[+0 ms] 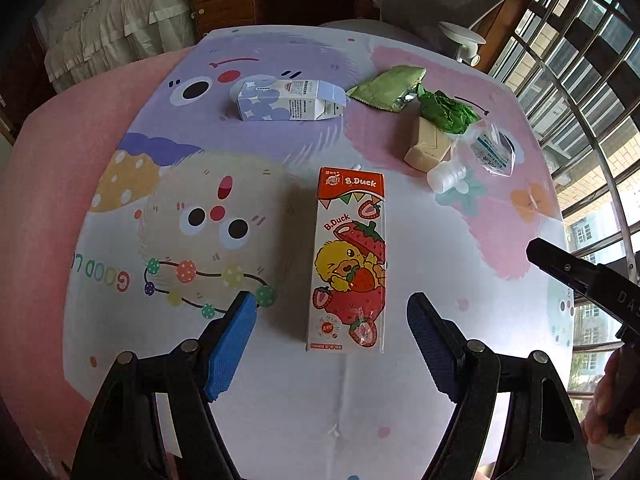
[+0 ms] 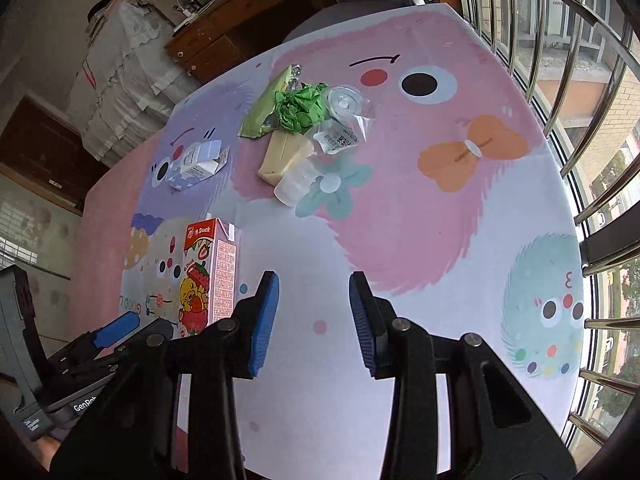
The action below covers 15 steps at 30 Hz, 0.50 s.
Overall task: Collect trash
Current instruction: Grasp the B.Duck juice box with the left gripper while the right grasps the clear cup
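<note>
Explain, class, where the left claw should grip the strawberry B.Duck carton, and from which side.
Grip the strawberry B.Duck carton across its two long side faces, near mid-length, coming straight down from above. It lies flat on the tablecloth, lengthwise along the left claw, whose open blue pads already stand wider than its narrow width. Nothing crowds its sides.

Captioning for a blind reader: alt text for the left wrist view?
Open left hand-held gripper frames a strawberry drink carton standing on a cartoon-print tablecloth. Behind lie a blue milk carton and green wrappers.
</note>
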Tool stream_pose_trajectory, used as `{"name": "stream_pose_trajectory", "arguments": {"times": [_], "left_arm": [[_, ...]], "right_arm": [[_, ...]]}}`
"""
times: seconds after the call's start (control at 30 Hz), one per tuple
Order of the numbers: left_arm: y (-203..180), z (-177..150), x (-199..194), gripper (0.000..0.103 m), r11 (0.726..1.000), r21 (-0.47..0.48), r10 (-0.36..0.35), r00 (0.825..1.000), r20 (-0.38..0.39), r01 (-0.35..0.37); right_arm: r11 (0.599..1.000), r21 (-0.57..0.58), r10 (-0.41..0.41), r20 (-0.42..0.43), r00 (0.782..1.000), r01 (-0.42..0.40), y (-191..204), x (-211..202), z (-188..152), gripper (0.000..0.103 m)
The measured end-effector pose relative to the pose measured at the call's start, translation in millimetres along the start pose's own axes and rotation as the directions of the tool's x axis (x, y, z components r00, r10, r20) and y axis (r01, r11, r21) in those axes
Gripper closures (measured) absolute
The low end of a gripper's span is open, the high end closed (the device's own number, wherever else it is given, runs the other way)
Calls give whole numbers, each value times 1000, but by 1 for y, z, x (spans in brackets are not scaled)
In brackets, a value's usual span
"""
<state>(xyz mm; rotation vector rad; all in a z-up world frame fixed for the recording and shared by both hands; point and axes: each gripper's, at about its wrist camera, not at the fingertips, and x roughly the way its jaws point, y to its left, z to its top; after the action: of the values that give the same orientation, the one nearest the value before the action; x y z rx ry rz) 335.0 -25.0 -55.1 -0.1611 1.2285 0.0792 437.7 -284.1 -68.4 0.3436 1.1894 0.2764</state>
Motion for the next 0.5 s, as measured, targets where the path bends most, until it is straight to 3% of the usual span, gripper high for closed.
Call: {"name": "stream_pose_trajectory", "arguments": {"times": [0.27,0.5], "left_arm": [[-11,22,49,26,997,-54,44,996,-82,-48],[-14,32,73,35,996,-71,54,991,-123,-63]], "right_arm": [[997,69,33,-16,999,-32,-30,46,73,69],[984,160,80,-42,996,-72,-50,79,100,69]]}}
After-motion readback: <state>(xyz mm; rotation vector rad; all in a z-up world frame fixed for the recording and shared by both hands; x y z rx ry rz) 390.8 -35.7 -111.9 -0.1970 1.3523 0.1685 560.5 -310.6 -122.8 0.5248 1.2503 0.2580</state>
